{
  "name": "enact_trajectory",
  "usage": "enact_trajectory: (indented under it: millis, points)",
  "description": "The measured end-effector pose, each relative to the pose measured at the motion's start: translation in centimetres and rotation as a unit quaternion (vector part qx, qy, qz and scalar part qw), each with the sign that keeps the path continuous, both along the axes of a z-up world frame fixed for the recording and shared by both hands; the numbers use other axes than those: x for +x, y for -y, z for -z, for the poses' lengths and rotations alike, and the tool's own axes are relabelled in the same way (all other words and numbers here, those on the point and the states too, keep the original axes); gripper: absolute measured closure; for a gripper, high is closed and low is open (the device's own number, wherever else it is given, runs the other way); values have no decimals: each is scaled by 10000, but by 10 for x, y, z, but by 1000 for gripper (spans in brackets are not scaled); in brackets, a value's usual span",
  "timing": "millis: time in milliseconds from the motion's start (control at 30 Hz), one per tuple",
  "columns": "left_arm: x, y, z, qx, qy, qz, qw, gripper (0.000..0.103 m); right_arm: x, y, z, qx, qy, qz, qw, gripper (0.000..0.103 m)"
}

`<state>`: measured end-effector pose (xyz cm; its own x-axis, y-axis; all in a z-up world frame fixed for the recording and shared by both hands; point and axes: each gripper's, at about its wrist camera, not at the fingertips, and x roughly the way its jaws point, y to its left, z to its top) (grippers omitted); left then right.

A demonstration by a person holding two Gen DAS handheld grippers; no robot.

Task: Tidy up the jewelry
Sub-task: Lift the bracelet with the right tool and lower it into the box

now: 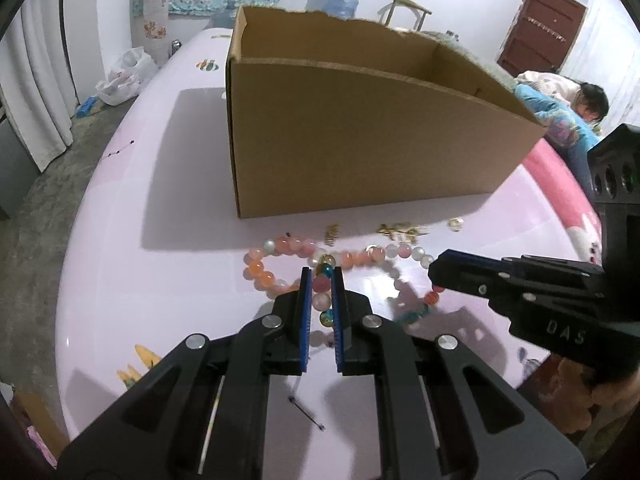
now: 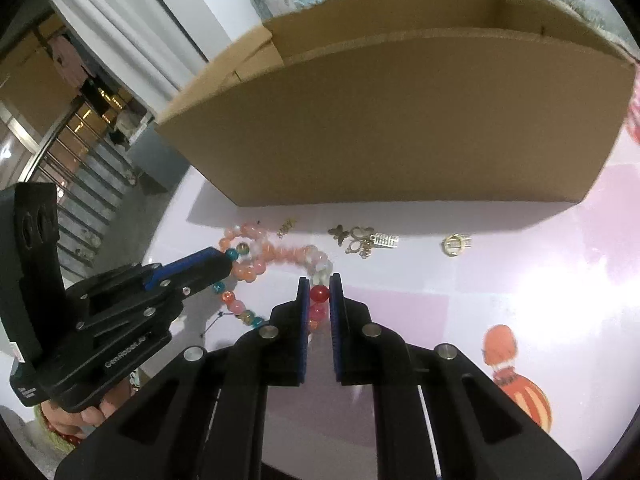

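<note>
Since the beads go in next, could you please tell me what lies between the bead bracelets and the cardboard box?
In the right wrist view, small gold charms lie on the pink table between the bead bracelets and the cardboard box.

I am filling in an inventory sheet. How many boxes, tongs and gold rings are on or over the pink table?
Box: 1
Tongs: 2, left tongs and right tongs, each shut on beads
Gold ring: 1
Total: 4
</note>
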<state>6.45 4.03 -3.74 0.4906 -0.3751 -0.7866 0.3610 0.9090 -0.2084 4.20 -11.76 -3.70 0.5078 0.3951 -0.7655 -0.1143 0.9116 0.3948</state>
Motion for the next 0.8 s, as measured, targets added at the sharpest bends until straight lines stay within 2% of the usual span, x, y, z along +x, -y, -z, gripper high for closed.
enact_trajectory:
  millis: [200,333,433,533,600,700,800]
  points:
    - [-21,-5,-34,-305,250,140,9991,95,-18,9,-35,42,409,30,9992,93]
    - [-29,-8,-79,-653,600,318,9956,95,-25,16,-78,102,873,-48,9961,93]
    - [-27,-4,-114,-759,1023,499,9906,95,-18,19,-113,140,1287,-177,9914,93]
    - [-10,4,-141,-723,1359,589,9863,95,10,24,-139,28,1560,-228,9875,93]
    - [10,15,-151,-584,1492,569,9854,94,39,26,-144,83,1485,-264,9885,93]
    - [53,27,-148,-292,1398,480,9886,94,98,36,-139,323,935,-334,9945,93]
    - [109,40,-123,45,863,353,9956,94,147,35,-118,434,285,-368,9980,93]
